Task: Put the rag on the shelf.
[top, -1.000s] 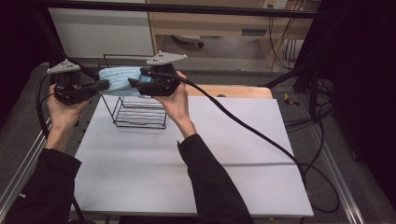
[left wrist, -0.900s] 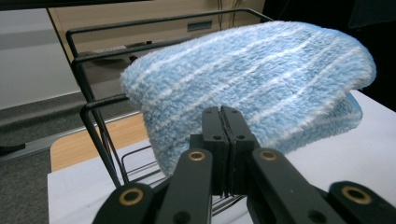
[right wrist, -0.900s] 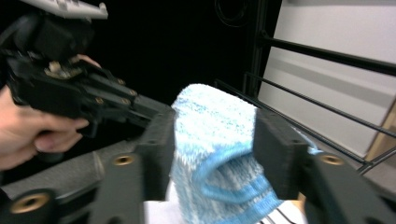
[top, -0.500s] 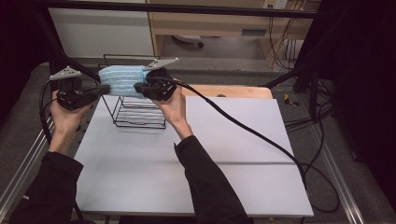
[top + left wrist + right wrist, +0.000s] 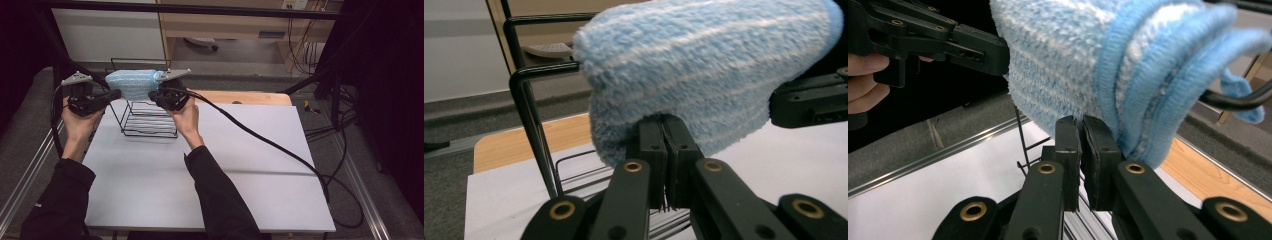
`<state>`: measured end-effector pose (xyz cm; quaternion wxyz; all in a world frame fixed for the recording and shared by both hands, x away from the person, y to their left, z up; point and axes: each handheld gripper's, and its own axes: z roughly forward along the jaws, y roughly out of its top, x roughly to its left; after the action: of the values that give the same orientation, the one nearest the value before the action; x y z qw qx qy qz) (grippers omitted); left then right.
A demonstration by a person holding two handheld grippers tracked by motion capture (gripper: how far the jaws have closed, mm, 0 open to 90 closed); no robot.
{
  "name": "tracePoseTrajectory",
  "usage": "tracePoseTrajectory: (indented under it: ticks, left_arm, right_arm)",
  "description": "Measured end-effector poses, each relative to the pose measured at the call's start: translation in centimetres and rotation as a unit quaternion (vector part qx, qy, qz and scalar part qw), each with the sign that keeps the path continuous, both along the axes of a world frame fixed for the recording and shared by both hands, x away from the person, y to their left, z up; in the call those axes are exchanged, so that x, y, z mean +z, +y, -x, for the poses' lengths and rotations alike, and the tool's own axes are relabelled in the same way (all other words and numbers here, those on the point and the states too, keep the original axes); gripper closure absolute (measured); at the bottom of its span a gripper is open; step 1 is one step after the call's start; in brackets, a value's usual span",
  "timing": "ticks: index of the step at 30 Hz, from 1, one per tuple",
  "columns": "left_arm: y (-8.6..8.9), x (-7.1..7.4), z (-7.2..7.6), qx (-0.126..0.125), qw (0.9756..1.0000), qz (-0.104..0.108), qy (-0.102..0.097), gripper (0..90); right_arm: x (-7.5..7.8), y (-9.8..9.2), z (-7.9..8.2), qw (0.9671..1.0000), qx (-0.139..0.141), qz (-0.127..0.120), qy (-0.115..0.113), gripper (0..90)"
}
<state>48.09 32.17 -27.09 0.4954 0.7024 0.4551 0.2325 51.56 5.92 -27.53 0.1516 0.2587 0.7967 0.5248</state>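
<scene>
Jaws of both grippers, left & right, clamp the sock ends, over the rack. Keep it taut & level, lower evenly onto the far top rail.

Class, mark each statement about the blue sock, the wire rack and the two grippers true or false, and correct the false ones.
1. Both grippers grip the blue sock. True: left gripper and right gripper are each shut on it.
2. The sock lies flat on the white table. False: it is held up at the top of the black wire rack.
3. The sock is plain red. False: blue with pale stripes.
4. The rack stands on the table. True.
</scene>
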Motion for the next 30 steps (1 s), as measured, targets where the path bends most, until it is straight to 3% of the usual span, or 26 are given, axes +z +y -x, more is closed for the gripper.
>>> tracePoseTrajectory:
  ticks: [7,12,18,30]
  left_arm:
    - [0.3,0.2,0.8,-0.006,0.9999,0.004,-0.009,84.7]
    - [0.7,0.8,2.1,-0.016,0.9996,0.011,-0.018,77.3]
    - [1.0,1.8,3.3,-0.022,0.9993,0.005,-0.029,64.7]
    - [1.5,2.0,5.0,-0.019,0.9987,-0.005,-0.047,31.9]
  right_arm:
    - [0.2,-0.2,0.5,0.9999,0.009,-0.005,-0.011,83.2]
    - [1.2,-0.7,1.6,0.9994,0.021,-0.013,-0.025,76.9]
    - [2.3,-1.3,2.6,0.9986,0.027,-0.036,-0.030,63.4]
    - [3.3,-4.0,4.3,0.9986,0.022,-0.037,-0.029,38.2]
